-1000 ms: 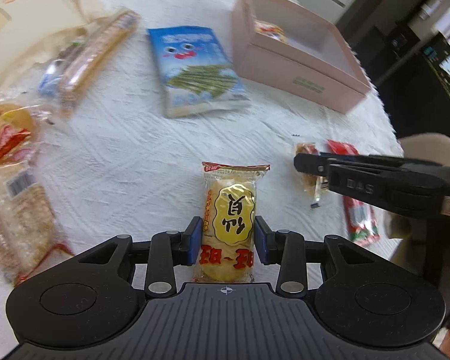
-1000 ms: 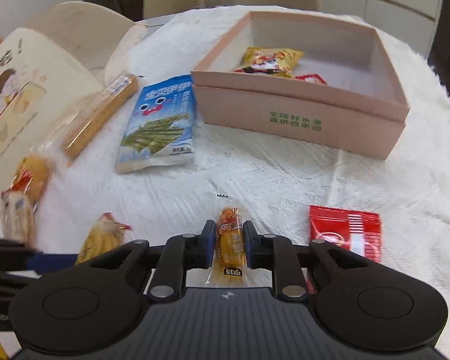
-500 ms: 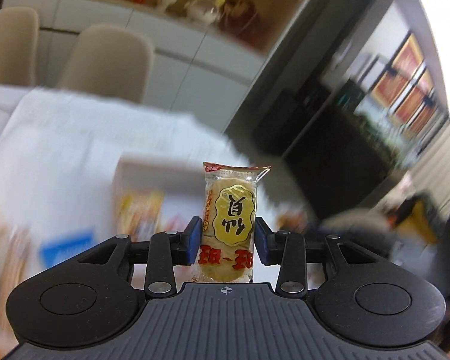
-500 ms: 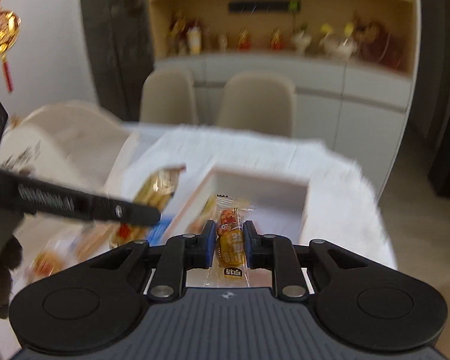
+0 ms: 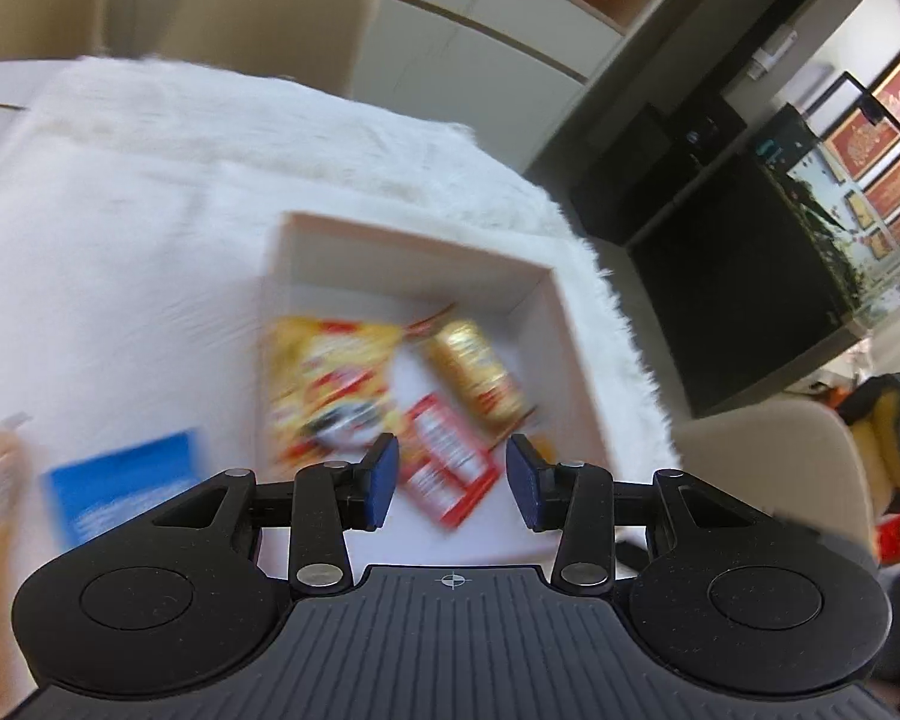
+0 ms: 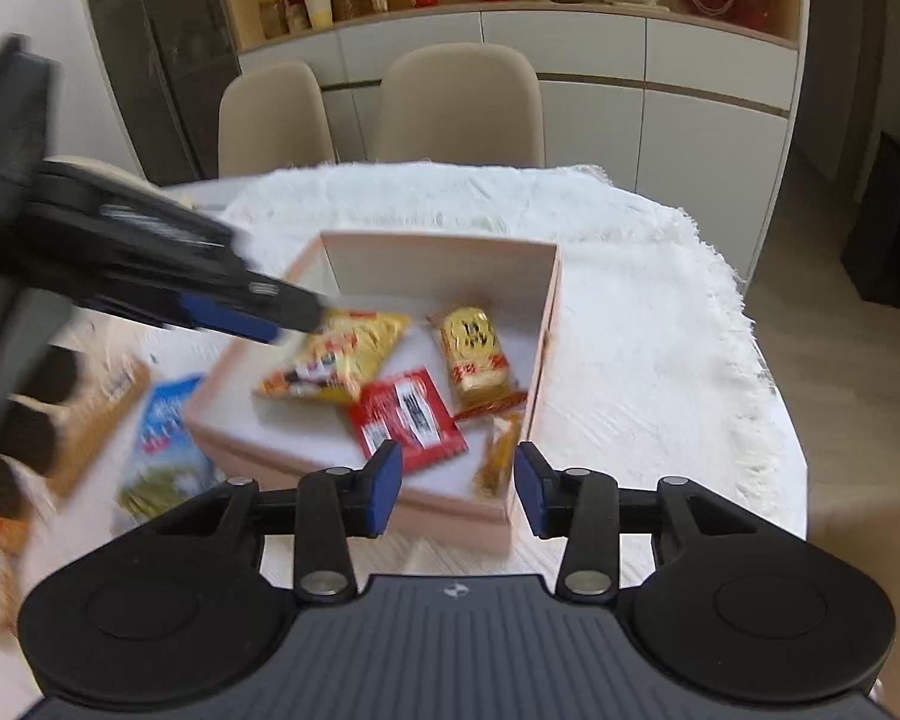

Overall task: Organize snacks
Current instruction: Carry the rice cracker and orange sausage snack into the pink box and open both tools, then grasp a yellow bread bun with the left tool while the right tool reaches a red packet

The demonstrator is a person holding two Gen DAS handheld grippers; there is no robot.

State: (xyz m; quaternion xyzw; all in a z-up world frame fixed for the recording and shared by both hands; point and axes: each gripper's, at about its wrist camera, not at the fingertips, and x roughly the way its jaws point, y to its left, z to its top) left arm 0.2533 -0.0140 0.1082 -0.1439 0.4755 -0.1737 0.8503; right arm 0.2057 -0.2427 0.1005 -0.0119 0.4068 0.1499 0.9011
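1. Hovering over the pink box [image 6: 354,468], the right gripper [image 6: 457,492] has just been opening; its jaws stand apart, empty.
2. Orange snack stick [image 6: 498,450] lies in the box below them.
3. Left gripper [image 5: 453,483] gapes empty above the rice cracker pack [image 5: 477,372].

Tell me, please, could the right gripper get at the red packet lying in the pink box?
Probably yes: the right gripper stands open above the open-topped pink box, and the red packet lies uncovered just beyond its fingertips.
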